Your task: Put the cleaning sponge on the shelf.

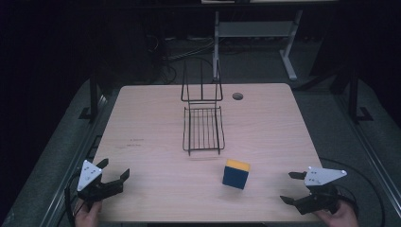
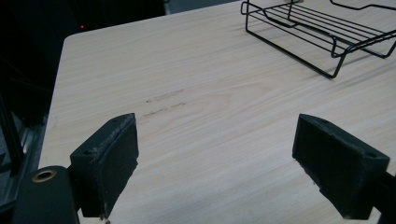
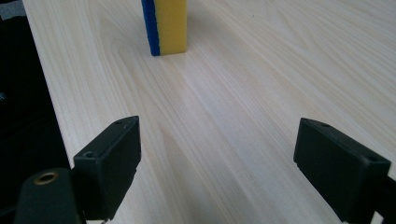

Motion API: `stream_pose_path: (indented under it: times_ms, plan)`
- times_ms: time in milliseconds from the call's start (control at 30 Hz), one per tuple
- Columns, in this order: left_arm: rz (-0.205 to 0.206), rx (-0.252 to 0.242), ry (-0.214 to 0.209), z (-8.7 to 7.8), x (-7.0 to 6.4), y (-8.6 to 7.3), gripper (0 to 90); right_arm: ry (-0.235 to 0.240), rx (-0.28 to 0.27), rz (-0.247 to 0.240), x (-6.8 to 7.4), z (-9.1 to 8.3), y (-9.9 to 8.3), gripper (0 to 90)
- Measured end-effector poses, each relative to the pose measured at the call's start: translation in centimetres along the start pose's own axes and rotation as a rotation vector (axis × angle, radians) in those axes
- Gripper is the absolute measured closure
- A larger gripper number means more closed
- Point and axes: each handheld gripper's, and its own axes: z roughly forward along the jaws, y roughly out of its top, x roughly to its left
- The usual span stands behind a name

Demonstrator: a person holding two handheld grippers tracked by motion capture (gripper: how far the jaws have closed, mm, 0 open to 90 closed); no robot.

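sponge (image 1: pixel 236 173) stands apart from right gripper (image 1: pixel 289 187), jaws spread.

room dark | grey floor (image 1: pixel 331 118) | cables (image 1: pixel 184 47) behind pale wood table (image 1: pixel 156 118) | white desk frame (image 1: pixel 288 52)

Desk background, non-task items

Light wood desk (image 1: pixel 151 123); black wire rack (image 1: pixel 203 127) at centre-rear, back panel upright; round grommet hole (image 1: pixel 237 96) near rear edge; faint scuff marks (image 1: pixel 135 143) left of rack.
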Motion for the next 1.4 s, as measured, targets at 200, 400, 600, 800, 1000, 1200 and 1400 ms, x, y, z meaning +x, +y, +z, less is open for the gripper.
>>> stream_pose_path:
  times_ms: [200, 400, 600, 800, 1000, 1200, 1400]
  plan:
    - [0.028, 0.015, -0.021, 0.3, -0.4, 0.1, 13.9, 0.029, 0.011, 0.002, 0.2, 0.4, 0.5, 14.8]
    - [0.034, 0.017, -0.022, 0.4, -0.4, 0.1, 13.9, 0.032, 0.029, -0.034, 0.8, 0.8, 1.5, 14.8]
    - [0.033, 0.01, -0.016, 0.2, -0.4, 0.0, 13.9, 0.064, 0.047, -0.06, 1.3, 1.9, 2.7, 14.8]
    - [0.036, 0.014, -0.02, 0.3, -0.5, 0.0, 13.9, 0.087, 0.061, -0.089, 1.5, 2.8, 3.9, 14.8]
    - [0.034, 0.013, -0.017, 0.3, -0.5, 0.0, 13.9, 0.11, 0.079, -0.117, 1.7, 3.7, 5.0, 14.9]
    - [0.031, 0.011, -0.015, 0.2, -0.4, 0.0, 13.9, 0.13, 0.089, -0.139, 1.7, 4.5, 6.0, 15.1]
    - [0.026, 0.006, -0.009, 0.2, -0.3, 0.0, 13.9, 0.154, 0.101, -0.152, 1.8, 5.3, 7.2, 15.2]
